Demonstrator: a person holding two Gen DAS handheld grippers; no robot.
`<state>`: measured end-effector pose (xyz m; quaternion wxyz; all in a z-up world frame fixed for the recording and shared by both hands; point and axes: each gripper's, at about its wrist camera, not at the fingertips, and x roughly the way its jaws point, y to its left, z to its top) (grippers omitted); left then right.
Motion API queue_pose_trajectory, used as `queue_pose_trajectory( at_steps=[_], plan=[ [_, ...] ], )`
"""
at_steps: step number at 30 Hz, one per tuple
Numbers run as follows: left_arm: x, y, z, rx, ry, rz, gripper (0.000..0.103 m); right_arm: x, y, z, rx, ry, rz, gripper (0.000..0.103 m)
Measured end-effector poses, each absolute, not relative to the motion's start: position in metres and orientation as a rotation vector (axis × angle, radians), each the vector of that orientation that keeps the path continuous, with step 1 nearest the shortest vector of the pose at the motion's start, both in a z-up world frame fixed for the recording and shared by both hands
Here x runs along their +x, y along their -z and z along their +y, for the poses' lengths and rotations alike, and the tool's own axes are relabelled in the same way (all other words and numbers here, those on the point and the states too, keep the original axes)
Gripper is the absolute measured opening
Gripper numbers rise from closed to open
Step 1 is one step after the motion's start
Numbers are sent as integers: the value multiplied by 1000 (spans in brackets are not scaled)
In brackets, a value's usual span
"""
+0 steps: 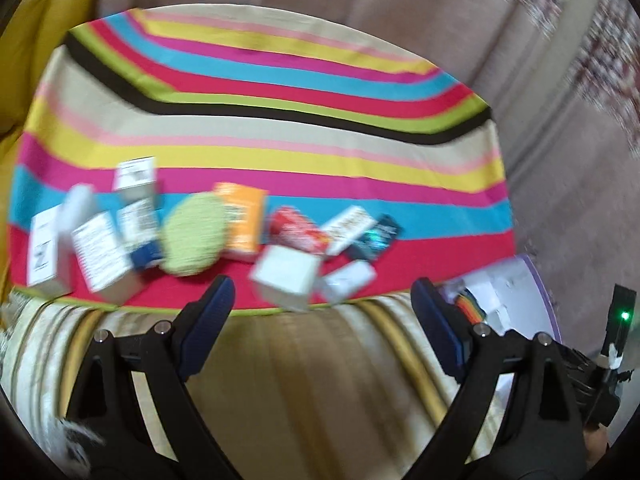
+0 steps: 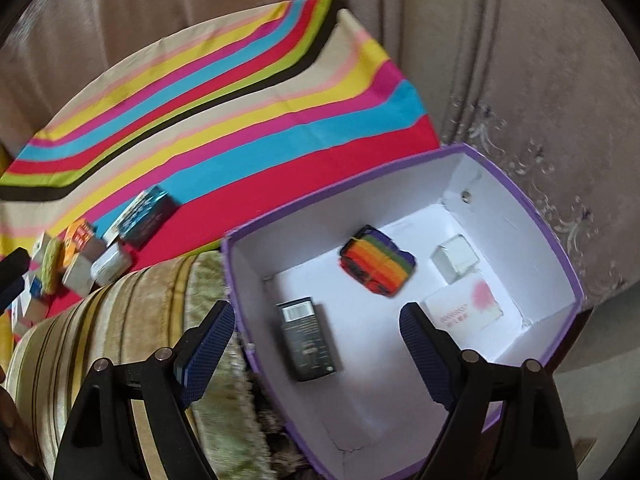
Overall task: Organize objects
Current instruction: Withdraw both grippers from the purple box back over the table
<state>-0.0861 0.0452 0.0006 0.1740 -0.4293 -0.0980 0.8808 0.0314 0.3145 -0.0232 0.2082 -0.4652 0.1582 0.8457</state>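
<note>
The left gripper [image 1: 322,312], fingers spread wide and empty, faces a row of small boxes [image 1: 224,236] along the near edge of the striped cloth [image 1: 280,80], apparently awaiting pickup; the right gripper [image 2: 318,340], likewise wide and empty, hangs over the purple-rimmed box [image 2: 532,216] at right, where a dark carton [image 2: 306,338], a rainbow item [image 2: 378,264] and two pale boxes already lie. Motion blur leaves the labels unreadable; the box's near corner is cut off.

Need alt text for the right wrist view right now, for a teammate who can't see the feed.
The open, empty right gripper hovers over a purple-rimmed white box holding a black carton, a rainbow-striped item, a small clear cube and a white card with a pink mark. More small boxes lie on the striped cloth to the left.
</note>
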Motion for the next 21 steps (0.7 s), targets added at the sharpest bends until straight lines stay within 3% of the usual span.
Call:
queue_pose_trajectory(
  at_steps=[10,21],
  plan=[
    [-73,9,-38,-1269,-2650,-382,87,3,20,282,-1344,-2426,350,86],
    [-73,17,-77,-1312,-2685,-456,82,-37,13,237,-1407,-2595,232,86]
  ],
)
